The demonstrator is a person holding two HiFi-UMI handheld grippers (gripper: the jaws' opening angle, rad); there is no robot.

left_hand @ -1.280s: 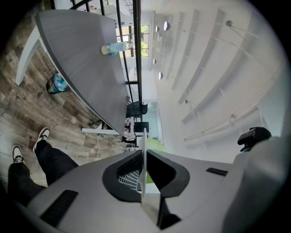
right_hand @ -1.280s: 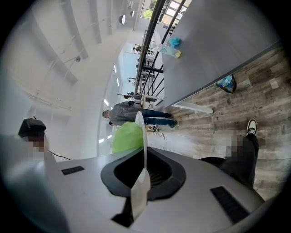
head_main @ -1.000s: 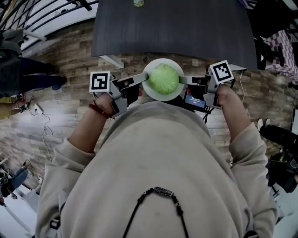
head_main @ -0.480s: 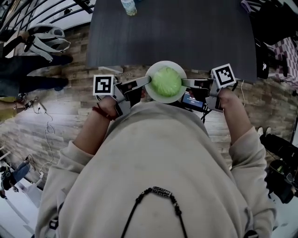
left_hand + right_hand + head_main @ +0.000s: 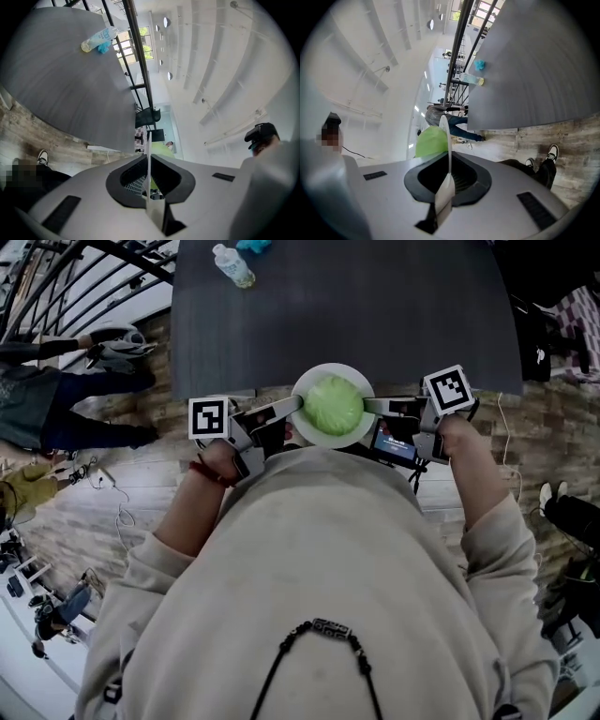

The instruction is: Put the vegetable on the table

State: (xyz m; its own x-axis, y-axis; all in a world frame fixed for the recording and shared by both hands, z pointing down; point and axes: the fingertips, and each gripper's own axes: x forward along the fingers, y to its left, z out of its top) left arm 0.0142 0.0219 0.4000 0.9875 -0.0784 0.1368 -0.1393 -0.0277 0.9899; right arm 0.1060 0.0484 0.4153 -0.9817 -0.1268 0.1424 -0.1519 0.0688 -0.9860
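A pale green cabbage (image 5: 332, 404) rests on a white plate (image 5: 302, 428) that I carry in front of my chest, right at the near edge of the dark grey table (image 5: 375, 306). My left gripper (image 5: 296, 405) is shut on the plate's left rim and my right gripper (image 5: 367, 407) on its right rim. In the left gripper view the plate (image 5: 148, 159) runs edge-on between the jaws of the left gripper (image 5: 149, 187). In the right gripper view the right gripper (image 5: 449, 180) clamps the plate (image 5: 446, 136), with the cabbage (image 5: 430, 140) bulging to its left.
A plastic bottle (image 5: 232, 265) and a blue object (image 5: 251, 245) lie at the table's far left. A black railing (image 5: 84, 263) runs at the upper left, and people (image 5: 56, 409) stand on the wooden floor to the left. Dark gear (image 5: 572, 512) sits at the right.
I have moved towards the table with the plate: its near edge has slid down to the plate, and the bottle has come further into view. Both grips look unchanged.
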